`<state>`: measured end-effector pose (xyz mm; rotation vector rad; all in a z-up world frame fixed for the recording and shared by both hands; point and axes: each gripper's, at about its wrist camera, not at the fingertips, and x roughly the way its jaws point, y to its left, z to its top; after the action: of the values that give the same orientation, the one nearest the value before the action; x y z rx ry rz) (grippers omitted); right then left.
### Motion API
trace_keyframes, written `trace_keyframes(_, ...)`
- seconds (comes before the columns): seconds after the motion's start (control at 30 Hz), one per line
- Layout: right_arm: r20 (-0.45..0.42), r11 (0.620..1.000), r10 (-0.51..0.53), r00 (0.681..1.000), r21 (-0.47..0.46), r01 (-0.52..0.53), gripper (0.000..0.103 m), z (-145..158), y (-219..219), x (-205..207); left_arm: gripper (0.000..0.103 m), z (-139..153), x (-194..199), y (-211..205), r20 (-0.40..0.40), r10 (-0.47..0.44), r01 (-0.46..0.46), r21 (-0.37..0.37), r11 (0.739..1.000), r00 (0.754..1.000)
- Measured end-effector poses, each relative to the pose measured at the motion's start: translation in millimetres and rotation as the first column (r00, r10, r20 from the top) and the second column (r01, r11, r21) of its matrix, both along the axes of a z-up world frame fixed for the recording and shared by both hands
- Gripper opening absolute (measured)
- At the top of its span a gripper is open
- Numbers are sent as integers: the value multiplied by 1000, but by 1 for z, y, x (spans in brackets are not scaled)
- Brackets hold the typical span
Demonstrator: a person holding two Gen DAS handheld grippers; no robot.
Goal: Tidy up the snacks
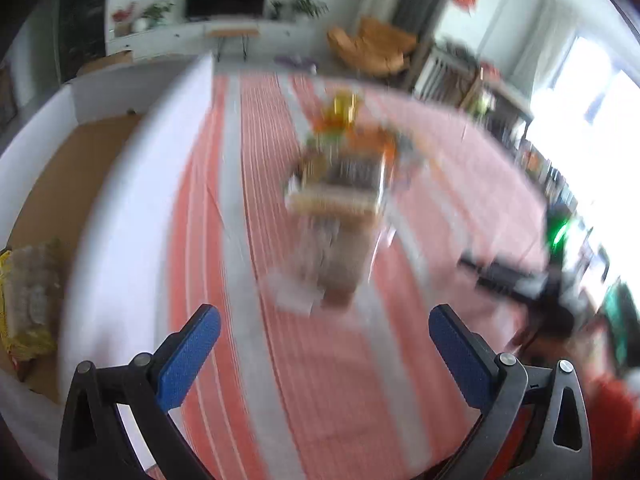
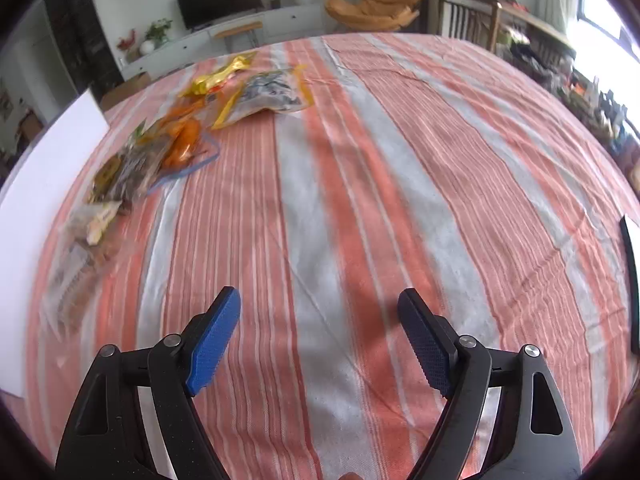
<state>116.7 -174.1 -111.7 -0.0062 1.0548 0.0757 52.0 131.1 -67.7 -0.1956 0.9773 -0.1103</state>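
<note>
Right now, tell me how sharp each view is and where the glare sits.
Left wrist view: heavy motion blur smears the snack packets and the striped cloth, while the left hand-held gripper stays crisp; the window is blown out. Right wrist view: mostly sharp, with the nearest packets at left smeared; mild window glare.

Several snack bags lie in a loose row on the striped surface [image 2: 360, 184], toward its left side. Farthest back is a gold foil packet [image 2: 224, 74]; just beside it lies a clear, yellow-edged bag [image 2: 268, 96] of dark pieces. Nearer is an orange packet [image 2: 184, 140] overlapping a clear bag of brown snacks [image 2: 132, 172]. Closest, blurred, lie pale see-through bags [image 2: 84, 240]. In the left wrist view the same pile [image 1: 340, 184] is too smeared to tell apart.
</note>
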Motion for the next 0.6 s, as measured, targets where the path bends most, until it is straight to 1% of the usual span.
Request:
trace_keyframes(0.07,29,997,39,999,-73,-37,84,-9,11,0,103,-23,3,-11,-49,-28,31,56,998,998)
trace_keyframes(0.1,49,996,49,998,-77,-45,84,-6,10,-7,103,-37,6,-14,-72,-37,43,84,996,997)
trace_keyframes(0.13,49,996,58,997,-69,-54,84,-8,12,-5,103,-50,6,-17,-91,-40,50,111,993,995)
trace_keyframes(0.23,53,996,69,996,-65,-66,85,-11,15,-5,103,-68,7,-21,-92,-34,46,135,990,995)
trace_keyframes(0.3,66,995,79,995,-62,-74,86,-13,14,-3,103,-72,14,-22,-72,-22,34,167,985,997)
trace_keyframes(0.37,74,995,81,994,-61,-76,86,-12,14,-6,103,-74,17,-24,-75,-21,35,194,980,997)
trace_keyframes(0.4,75,995,80,994,-64,-75,86,-13,15,-5,103,-73,20,-24,-91,-29,46,186,982,995)
trace_keyframes(0.43,76,995,79,994,-63,-74,86,-14,16,-3,102,-71,18,-24,-99,-46,61,156,986,994)
trace_keyframes(0.47,77,995,80,994,-64,-75,86,-12,14,-13,102,-64,14,-22,-90,-64,74,114,991,994)
trace_keyframes(0.5,79,995,80,994,-63,-75,86,-11,12,-17,102,-58,12,-20,-67,-64,70,100,992,996)
trace_keyframes(0.53,80,995,79,994,-63,-74,86,-9,10,-22,102,-51,9,-18,-45,-60,64,102,993,997)
trace_keyframes(0.57,81,995,79,994,-64,-74,86,-9,10,-21,102,-43,8,-14,-13,-44,45,132,990,999)
trace_keyframes(0.6,82,995,79,993,-66,-74,86,-9,9,-25,103,-40,11,-14,2,-29,28,165,986,1000)
